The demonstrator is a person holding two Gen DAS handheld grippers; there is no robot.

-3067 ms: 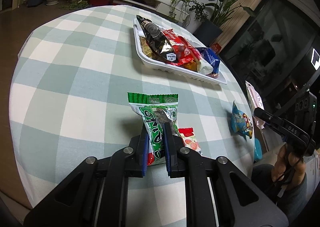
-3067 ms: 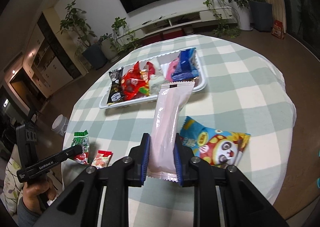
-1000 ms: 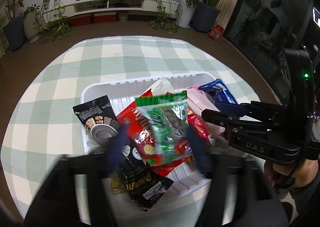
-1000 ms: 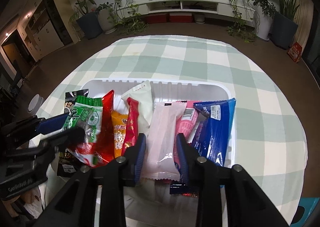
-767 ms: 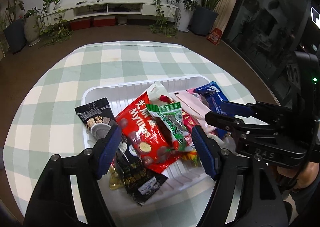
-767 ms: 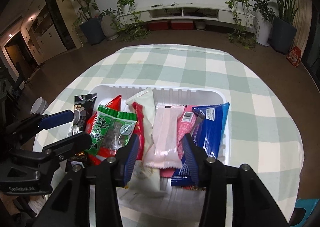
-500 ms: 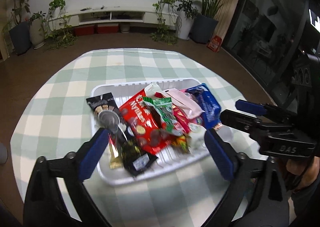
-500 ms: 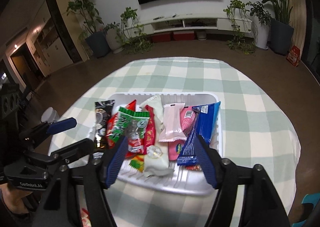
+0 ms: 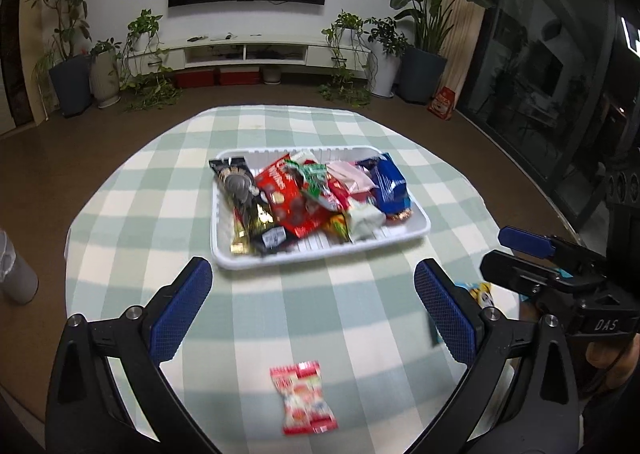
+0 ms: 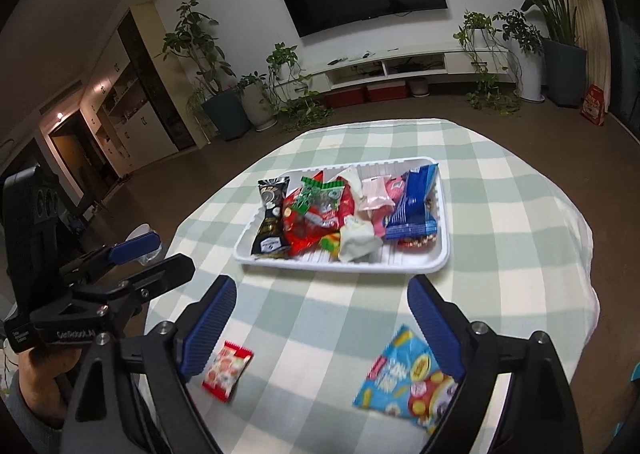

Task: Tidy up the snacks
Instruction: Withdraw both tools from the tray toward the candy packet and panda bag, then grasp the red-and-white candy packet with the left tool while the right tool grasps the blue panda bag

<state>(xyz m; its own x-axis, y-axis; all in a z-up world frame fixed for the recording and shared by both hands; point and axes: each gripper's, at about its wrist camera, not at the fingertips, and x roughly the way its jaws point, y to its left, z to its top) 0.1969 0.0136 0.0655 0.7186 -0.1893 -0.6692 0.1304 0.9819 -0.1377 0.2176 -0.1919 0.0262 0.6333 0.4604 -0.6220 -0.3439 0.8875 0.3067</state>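
Snacks (image 9: 312, 193) beyond both empty tongs (image 9: 312, 310)

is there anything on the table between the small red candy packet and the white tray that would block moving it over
Nothing visible does. Only bare checked tablecloth lies between the small red candy packet and the white tray. The blue snack bag sits off to the side.

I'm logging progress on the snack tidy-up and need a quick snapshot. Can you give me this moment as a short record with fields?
surface: round table with green-and-white checked cloth
tray: white tray, mid-table, piled with snack packets
last in tray: green packet; pale pink packet
loose on cloth: small red-and-white packet; blue cartoon packet
left gripper: open wide, nothing between the pads
right gripper: jaws opening, nothing between them
remaining: two loose packets not yet in the tray
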